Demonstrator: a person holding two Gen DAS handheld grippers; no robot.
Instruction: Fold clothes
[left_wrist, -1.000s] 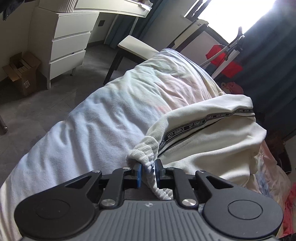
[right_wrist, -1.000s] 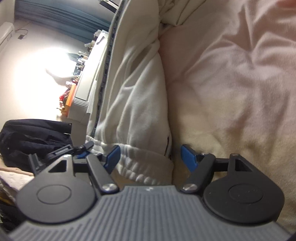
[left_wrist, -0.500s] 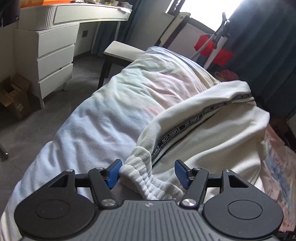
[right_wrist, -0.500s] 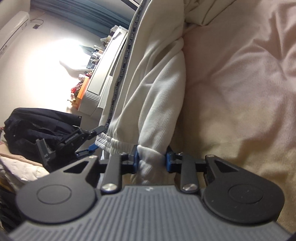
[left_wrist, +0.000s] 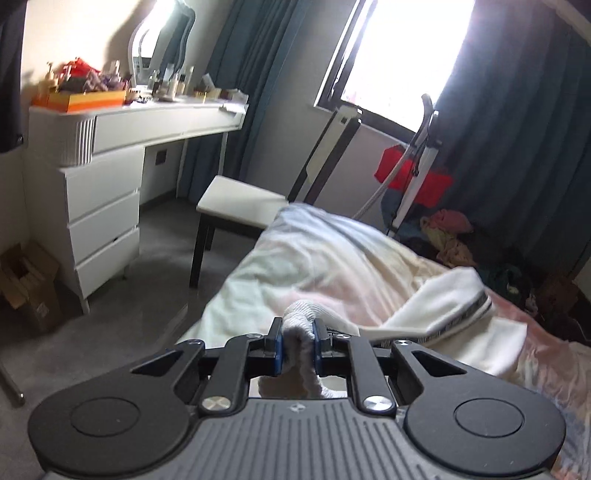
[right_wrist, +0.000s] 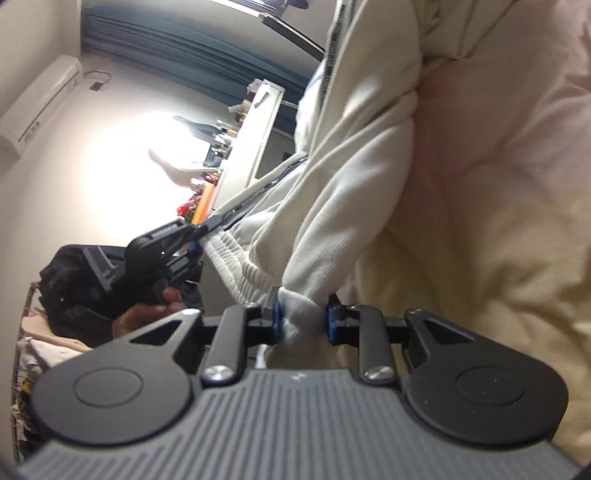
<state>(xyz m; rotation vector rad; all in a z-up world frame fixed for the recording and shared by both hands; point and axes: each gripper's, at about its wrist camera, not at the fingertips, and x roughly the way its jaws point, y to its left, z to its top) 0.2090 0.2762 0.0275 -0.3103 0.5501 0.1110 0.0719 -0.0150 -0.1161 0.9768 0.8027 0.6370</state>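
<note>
Here the cream garment (right_wrist: 354, 155), apparently a pair of knit sweatpants with a lettered black stripe (left_wrist: 467, 314) down the side, is held up off the bed (left_wrist: 314, 266) at its ribbed elastic waistband (right_wrist: 240, 273), while the rest trails down onto the bedding. The fabric is judged to be soft, thick and limp, light enough to be lifted by two pinches yet heavy enough to sag and bunch between them. The gathered waistband is the sensible place to be gripped, since its ribbing gives bulk and friction and is unlikely to slip from the blue pads. The left gripper (left_wrist: 297, 345) is seen clamped on a wad of that white ribbing, and the right gripper (right_wrist: 303, 321) is likewise closed on a fold of the waistband; in the right wrist view the left tool can be made out pinching the band further along. A white dresser (left_wrist: 103, 206), a stool (left_wrist: 240, 203) and dark curtains (left_wrist: 517, 129) are seen beyond the bed.
</note>
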